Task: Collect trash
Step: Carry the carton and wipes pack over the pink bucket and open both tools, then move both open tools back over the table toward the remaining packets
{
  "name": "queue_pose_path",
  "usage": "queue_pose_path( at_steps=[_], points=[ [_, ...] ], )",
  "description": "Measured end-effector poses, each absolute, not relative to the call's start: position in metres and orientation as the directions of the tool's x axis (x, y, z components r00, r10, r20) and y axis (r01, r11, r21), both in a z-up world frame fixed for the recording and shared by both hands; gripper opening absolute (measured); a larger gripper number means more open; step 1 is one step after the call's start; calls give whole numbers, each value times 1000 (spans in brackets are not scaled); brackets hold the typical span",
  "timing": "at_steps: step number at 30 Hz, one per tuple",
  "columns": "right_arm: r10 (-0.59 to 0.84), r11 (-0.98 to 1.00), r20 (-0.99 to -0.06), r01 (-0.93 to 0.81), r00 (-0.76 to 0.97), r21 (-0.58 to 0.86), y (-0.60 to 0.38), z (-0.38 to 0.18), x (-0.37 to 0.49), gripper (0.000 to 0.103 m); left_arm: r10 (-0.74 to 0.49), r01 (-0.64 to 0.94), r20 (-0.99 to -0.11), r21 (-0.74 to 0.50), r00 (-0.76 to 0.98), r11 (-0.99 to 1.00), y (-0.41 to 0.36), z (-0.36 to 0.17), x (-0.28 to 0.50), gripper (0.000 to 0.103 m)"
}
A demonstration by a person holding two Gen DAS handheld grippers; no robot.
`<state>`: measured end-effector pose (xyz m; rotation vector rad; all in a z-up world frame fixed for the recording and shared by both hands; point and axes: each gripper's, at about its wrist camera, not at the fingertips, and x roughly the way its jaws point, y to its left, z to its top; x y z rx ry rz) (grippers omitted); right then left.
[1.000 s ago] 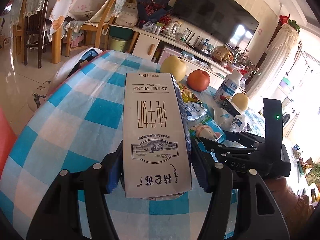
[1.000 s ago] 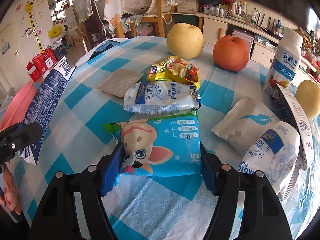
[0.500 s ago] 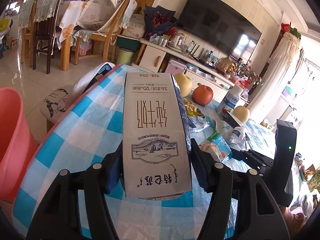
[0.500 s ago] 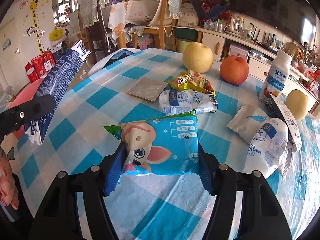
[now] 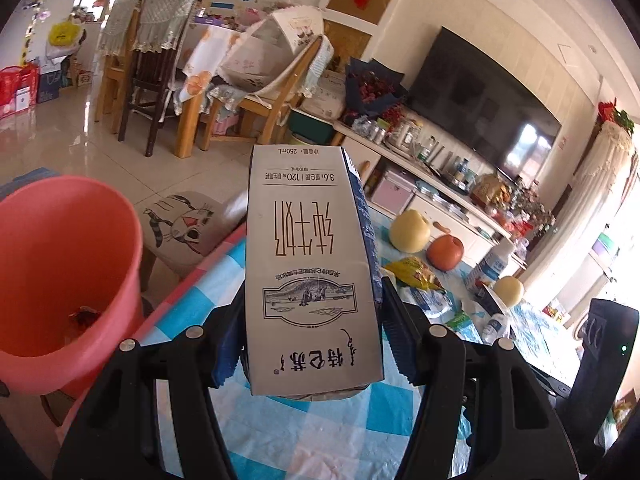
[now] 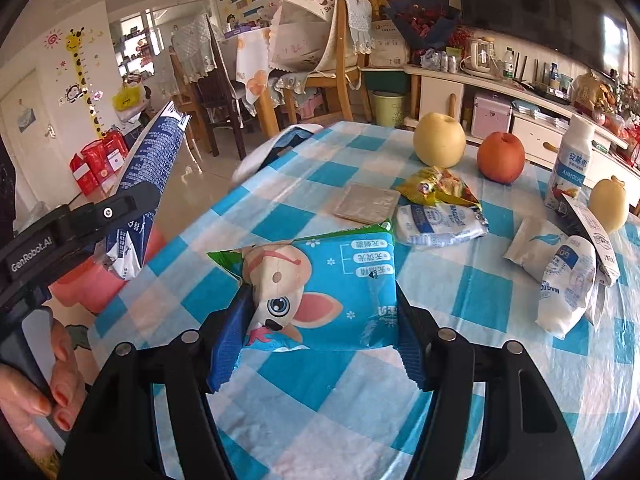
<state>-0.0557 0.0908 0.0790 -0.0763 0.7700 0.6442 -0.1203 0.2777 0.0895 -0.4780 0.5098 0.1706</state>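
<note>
Beside the pink bin [image 5: 60,264], which stands on the floor at the near-left edge of the checked surface [image 6: 360,412], I judge the job barely begun: only one small scrap shows at the bin's bottom, and neither thing I hold is in it yet. Largest of what is left lies on the surface, on the side away from the bin: two white milk pouches [image 6: 440,224] and [image 6: 564,284], a plain white pouch [image 6: 536,246], a yellow snack wrapper [image 6: 436,188] and a flat grey square [image 6: 366,208]. Whether the white bottle [image 6: 570,168] counts as trash I cannot tell; the pear [image 6: 439,140], the apple [image 6: 500,157] and a second pear [image 6: 608,205] likely stay.

My left gripper [image 5: 312,340] is clamped on a milk carton [image 5: 310,268], its blue pads pressing the two narrow sides low down. The carton's long axis runs straight out along the fingers, its printed face toward the camera and upside down. From the right wrist view the same carton [image 6: 150,184] slants up and away from me, hanging above the bin and just off the surface's edge, so the drop looks close.

My right gripper [image 6: 316,344] is closed on a blue wipes packet [image 6: 320,292], held above the surface, farther from the bin than the carton. It lies flat, its cartoon dog turned sideways.
</note>
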Motion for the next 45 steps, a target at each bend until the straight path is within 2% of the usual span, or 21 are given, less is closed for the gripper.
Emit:
queue_pose_path(
  at_steps=[7,12,24,28,30,33,40,45],
  points=[
    [586,734,-636,-661,502,155,151,110,-71,66,242,-490,-506,-444,828,750,330,92,-148,62],
    [625,665,-623,-739,471,108,207,131,-81,66,343,-601,-525,-467,779,649,366,90,-166,62],
    [652,546,-649,-837,392,44,323,135,-89,67,347,-709,-621,-572,703,413,436,65,-189,63],
    [672,526,-657,-845,341,100,340,125,-79,67,381,-720,-611,-589,694,367,446,62,-201,65],
    [681,518,-664,-844,308,140,348,118,-76,67,387,-710,-597,-622,703,330,452,59,-208,74],
    [695,491,-677,-848,242,201,353,105,-74,68,392,-682,-565,-666,726,302,456,56,-214,80],
    [721,520,-646,-812,252,264,338,99,-76,88,423,-651,-506,-669,752,358,449,64,-210,85],
    [699,593,-639,-760,320,267,304,105,-76,90,482,-655,-448,-584,753,480,427,82,-197,87]
  ],
)
